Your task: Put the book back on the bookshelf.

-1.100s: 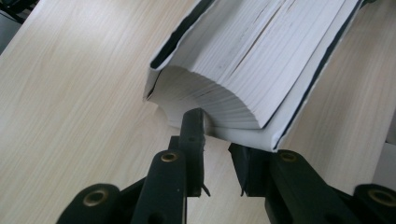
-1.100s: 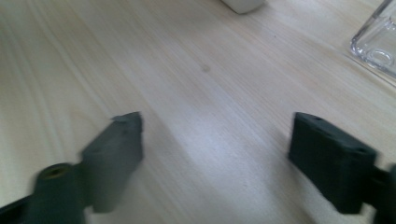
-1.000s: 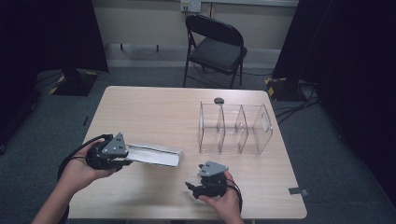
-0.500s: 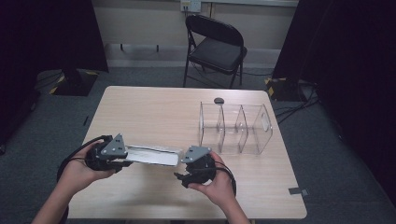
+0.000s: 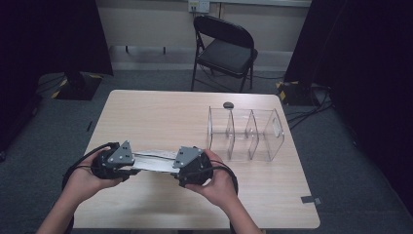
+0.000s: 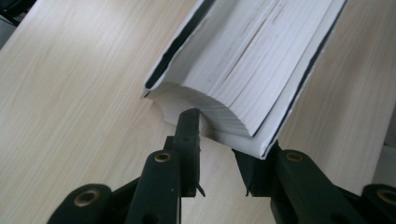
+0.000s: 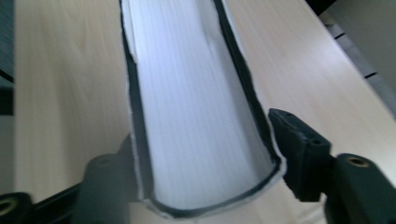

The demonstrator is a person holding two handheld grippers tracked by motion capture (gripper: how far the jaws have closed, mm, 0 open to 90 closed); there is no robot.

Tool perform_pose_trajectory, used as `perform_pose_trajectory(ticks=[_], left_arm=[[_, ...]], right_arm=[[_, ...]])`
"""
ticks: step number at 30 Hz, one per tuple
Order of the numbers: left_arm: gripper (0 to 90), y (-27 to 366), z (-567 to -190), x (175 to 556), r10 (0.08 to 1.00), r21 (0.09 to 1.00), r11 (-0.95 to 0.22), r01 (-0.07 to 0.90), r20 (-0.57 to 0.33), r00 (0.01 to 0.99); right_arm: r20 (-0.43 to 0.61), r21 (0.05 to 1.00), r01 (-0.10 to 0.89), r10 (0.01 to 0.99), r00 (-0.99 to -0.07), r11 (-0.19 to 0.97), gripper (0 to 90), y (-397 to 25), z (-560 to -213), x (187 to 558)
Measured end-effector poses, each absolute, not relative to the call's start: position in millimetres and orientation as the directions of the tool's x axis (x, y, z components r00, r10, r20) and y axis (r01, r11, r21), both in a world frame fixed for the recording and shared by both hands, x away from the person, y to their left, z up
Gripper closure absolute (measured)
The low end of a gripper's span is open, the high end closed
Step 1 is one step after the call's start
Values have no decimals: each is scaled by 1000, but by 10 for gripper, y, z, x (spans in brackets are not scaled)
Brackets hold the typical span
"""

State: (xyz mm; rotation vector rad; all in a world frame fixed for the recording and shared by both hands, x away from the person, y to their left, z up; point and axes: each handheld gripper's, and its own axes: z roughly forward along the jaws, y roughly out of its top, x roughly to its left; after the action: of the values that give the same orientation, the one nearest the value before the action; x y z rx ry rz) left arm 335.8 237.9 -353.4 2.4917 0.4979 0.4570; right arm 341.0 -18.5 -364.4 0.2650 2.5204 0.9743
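Broad pale wooden table [image 5: 160, 117] under everything; beyond it, against the wall, a black folding metal chair [image 5: 225, 48]; toward the right half of the table, a clear acrylic rack with upright dividers [image 5: 246, 132], empty as far as can be seen, with a small dark round object [image 5: 228, 104] just behind it. Near the front edge, a thick white-paged book with a dark cover [image 5: 153, 162], lying lengthwise between the two tools. At one end, left claw [image 6: 217, 154] spread, one jaw pushed in among the pages, the other under the cover; at the other end, right claw [image 7: 205, 154] spread around the whole block, jaws outside both covers, not visibly pressing. Likely trouble from here: uneven grip; with the left jaw inside the pages, closing could catch only part of the block, so the rest would sag, fan open or tear; loose right hold could let the book slide out when lifted or tilted toward the rack.
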Motion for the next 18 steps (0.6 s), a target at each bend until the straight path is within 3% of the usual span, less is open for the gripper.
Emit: perform_pose_trajectory(ticks=[3, 5, 9, 18], left_arm=[[685, 2398, -3520, 3368, 443, 591, -767, 249, 207, 872], [538, 2416, -3529, 3369, 480, 625, -737, 256, 219, 849], [439, 2481, -3616, 3385, 504, 637, -721, 272, 213, 837], [272, 2565, -3959, 3385, 539, 668, -670, 323, 139, 831]], right_arm=[[-359, 642, 0, 301, -883, 767, 450, -143, -3590, 3403], [-363, 629, -10, 283, -888, 777, 455, -137, -3566, 3410], [-380, 594, -32, 245, -892, 804, 461, -122, -3537, 3394], [-277, 595, 61, 276, -920, 801, 483, -211, -3350, 3445]])
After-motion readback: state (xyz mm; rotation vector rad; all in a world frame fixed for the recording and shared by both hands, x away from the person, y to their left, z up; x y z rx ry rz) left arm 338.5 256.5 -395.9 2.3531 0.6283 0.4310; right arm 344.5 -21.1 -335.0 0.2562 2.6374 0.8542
